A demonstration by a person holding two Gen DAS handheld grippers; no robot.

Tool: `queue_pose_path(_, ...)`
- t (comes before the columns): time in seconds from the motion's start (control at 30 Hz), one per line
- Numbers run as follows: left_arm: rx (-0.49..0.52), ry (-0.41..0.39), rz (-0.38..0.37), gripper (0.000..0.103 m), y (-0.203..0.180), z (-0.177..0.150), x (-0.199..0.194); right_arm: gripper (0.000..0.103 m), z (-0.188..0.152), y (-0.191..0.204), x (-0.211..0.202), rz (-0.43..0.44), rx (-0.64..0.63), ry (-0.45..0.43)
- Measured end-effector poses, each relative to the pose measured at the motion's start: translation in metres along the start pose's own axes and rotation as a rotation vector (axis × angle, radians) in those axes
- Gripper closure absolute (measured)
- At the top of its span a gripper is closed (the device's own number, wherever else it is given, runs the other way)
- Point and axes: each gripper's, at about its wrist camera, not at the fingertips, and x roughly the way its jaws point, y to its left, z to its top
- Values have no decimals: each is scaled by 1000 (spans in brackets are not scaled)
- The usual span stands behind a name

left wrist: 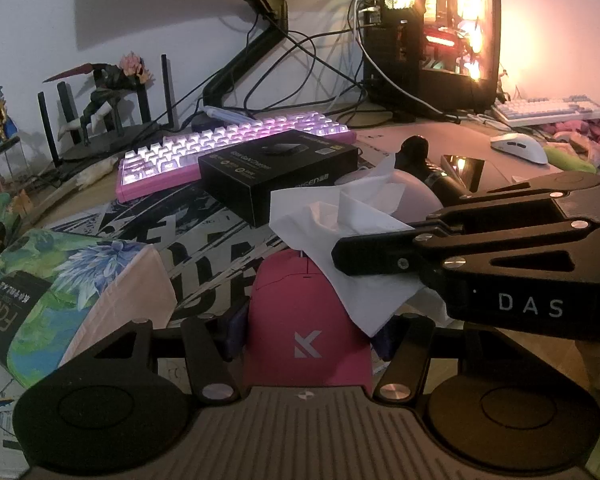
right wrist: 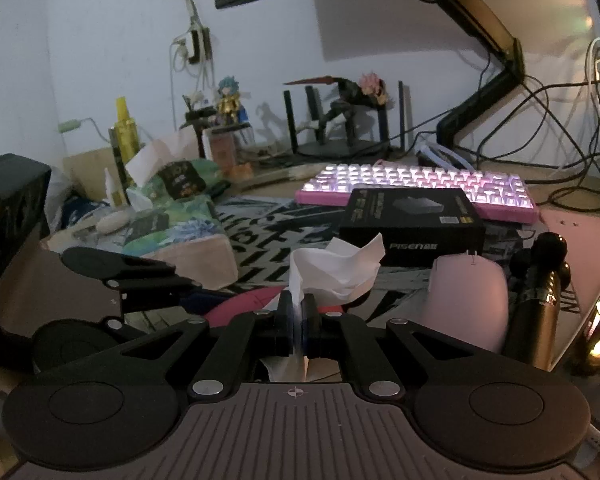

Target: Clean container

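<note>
Crowding a table (left wrist: 428,136) under a glowing computer tower (left wrist: 432,32): pink keyboard (left wrist: 236,140); black charger box (left wrist: 276,172); pink mouse (left wrist: 306,320) clamped between the left gripper (left wrist: 306,340) fingers; white tissue (right wrist: 332,272) pinched in the right gripper (right wrist: 299,320), its fingers closed, draped over the mouse's front.

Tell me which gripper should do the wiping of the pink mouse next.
Right. The right gripper is already shut on the white tissue, which drapes over the pink mouse. The left gripper clamps that mouse by its sides, so it is best placed as the holder.
</note>
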Motion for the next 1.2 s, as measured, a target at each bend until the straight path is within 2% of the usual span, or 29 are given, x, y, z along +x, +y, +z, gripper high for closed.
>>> queue_pose_path(0.3,4,0,3,44,-2,-1,-2,98,0,2,-2,14,-10,-8)
queue_pose_path(0.57,1,0,1,44,0,-1,-1,98,-1,2,-3,-15,3,-2)
queue_pose_path(0.83,1,0,0,44,0,-1,-1,98,-2,-1,-3,-9,13,0)
queue_pose_path(1.2,-2,0,-2,44,2,-1,0,98,-2,-3,-5,39,26,-5)
